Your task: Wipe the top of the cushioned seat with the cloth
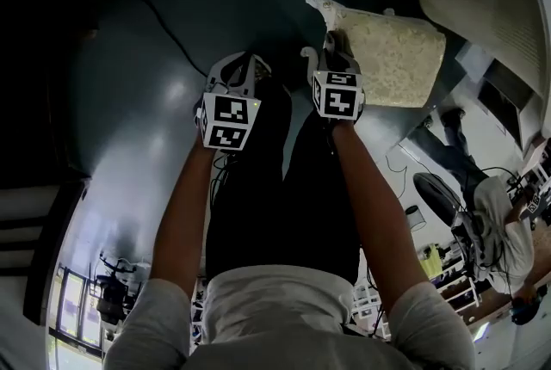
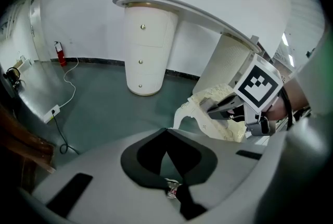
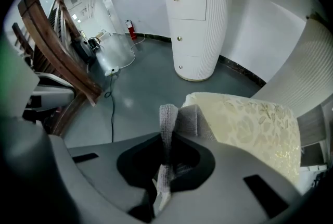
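Grey-green floor (image 3: 140,77); cream floral cushioned seat (image 3: 250,124); grey ribbed cloth (image 3: 167,119).

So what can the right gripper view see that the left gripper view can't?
Only the right gripper view: the grey cloth pinched in the right gripper's jaws. Only the left gripper view: the right gripper from outside with its marker cube, and the left gripper, shut and empty. Both: the cushioned seat, the round white cabinet and the floor.
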